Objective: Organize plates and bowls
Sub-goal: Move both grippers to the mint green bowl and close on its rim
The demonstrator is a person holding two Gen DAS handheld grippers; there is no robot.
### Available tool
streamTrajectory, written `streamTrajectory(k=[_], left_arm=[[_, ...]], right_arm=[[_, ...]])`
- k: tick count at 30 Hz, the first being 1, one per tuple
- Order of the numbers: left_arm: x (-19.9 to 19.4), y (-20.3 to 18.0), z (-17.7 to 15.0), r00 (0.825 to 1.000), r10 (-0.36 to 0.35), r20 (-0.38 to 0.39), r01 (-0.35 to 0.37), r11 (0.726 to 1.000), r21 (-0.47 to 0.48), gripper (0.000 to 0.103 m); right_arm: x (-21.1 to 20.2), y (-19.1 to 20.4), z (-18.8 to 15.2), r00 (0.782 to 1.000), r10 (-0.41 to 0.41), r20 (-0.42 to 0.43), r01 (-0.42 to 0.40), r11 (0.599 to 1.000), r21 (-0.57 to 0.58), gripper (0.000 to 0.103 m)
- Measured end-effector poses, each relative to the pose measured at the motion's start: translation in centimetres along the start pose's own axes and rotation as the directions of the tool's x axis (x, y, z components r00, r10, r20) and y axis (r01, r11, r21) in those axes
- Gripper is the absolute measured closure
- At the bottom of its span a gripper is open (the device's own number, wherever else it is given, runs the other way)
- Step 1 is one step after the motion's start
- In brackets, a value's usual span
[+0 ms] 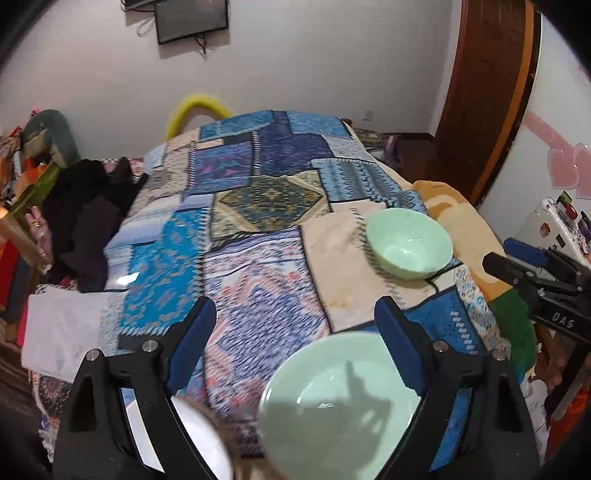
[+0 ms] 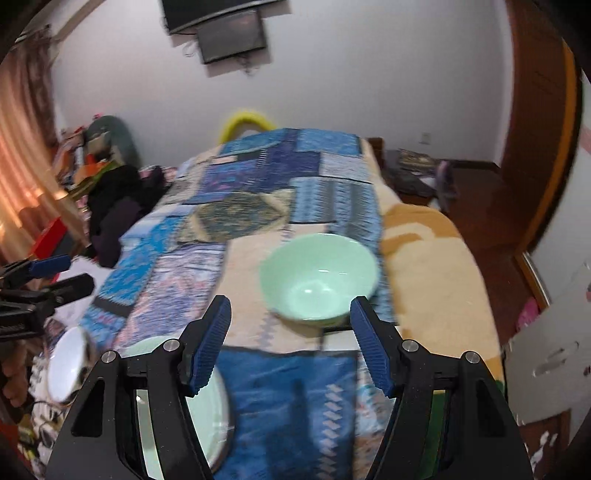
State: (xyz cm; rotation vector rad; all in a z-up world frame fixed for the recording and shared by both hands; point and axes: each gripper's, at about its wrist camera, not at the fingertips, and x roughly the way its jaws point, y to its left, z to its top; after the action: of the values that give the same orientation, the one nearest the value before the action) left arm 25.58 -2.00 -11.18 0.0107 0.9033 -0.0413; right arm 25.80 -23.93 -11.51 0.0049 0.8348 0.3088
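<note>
A pale green bowl (image 2: 319, 280) stands upright on the patchwork cloth (image 2: 258, 206), just ahead of my right gripper (image 2: 291, 306), which is open with nothing between its pads. The same bowl (image 1: 410, 243) shows at the right in the left wrist view. A pale green plate (image 1: 340, 406) lies flat under my left gripper (image 1: 295, 306), close to its right finger; the jaws stand wide and open, pressing nothing. A white bowl (image 1: 199, 435) sits blurred at the bottom left, beside the plate (image 2: 218, 406). Each view catches the other gripper at its edge: right gripper (image 1: 496, 253), left gripper (image 2: 79, 275).
The cloth covers a bed. Black clothes (image 1: 88, 221) and a white sheet (image 1: 62, 328) lie along its left side. An orange blanket (image 2: 428, 266) hangs at the right. A wooden door (image 1: 484, 92) and a wall screen (image 1: 190, 18) are behind.
</note>
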Motion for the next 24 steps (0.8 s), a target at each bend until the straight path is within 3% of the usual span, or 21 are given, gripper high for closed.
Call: streamTrajectory(k=[8, 13, 20, 24], left_arm=[[6.4, -1.6, 2.8, 0.996, -0.026, -0.083, 0.026, 1.000, 0.001, 0.015], [10.4, -2.1, 3.7, 0.989, -0.040, -0.144, 0.039, 0.999, -0.010, 0.015], [15.0, -3.2, 4.4, 0.973, -0.067, -0.221, 0.066, 0.998, -0.010, 0.015], [16.5, -3.7, 4.8, 0.969, -0.070, -0.237, 0.072, 0.997, -0.002, 0.015]], right_arm=[[5.7, -4.2, 0.9, 0.997, -0.057, -0.046, 0.060, 0.996, 0.060, 0.040], [9.0, -5.6, 1.2, 0.993, -0.062, -0.098, 0.070, 0.995, 0.076, 0.064], [12.4, -6.3, 1.0, 0.983, 0.011, -0.182, 0.006, 0.995, 0.095, 0.080], [13.0, -5.6, 0.7, 0.978, 0.018, -0.210, -0.008, 0.999, 0.050, 0.081]])
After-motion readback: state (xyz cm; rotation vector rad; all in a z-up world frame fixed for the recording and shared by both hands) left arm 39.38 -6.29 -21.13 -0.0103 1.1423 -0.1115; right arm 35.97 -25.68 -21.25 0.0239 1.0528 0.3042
